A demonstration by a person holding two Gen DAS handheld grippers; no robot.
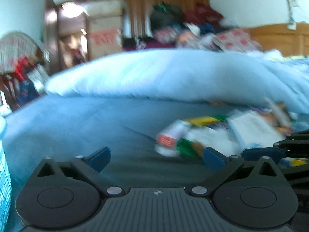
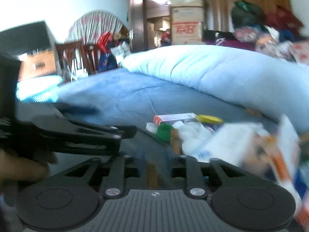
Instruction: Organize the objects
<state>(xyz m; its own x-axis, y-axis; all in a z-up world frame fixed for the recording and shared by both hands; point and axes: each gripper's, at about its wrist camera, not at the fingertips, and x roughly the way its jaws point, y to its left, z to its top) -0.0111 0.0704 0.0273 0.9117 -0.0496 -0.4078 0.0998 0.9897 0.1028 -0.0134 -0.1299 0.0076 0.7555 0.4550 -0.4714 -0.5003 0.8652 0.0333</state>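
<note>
A heap of small things lies on the blue bed sheet (image 1: 77,119): a white bottle with an orange label (image 1: 170,139), a green-capped item (image 1: 186,147), a yellow box (image 1: 204,120) and a white box (image 1: 255,129). My left gripper (image 1: 156,159) is open and empty, just left of the heap. My right gripper (image 2: 153,172) is closed on a thin brown stick-like object (image 2: 152,174); blur hides what it is. The right wrist view shows the green cap (image 2: 164,132), a red and white carton (image 2: 173,118) and a white and orange package (image 2: 270,150). The left gripper also shows there (image 2: 77,133).
A pale blue duvet (image 1: 164,73) is bunched across the bed behind the heap. A turquoise patterned basket (image 1: 3,177) stands at the left edge. Cardboard boxes (image 2: 187,23), piled clothes (image 1: 193,25) and a wooden chair (image 2: 77,58) are beyond the bed.
</note>
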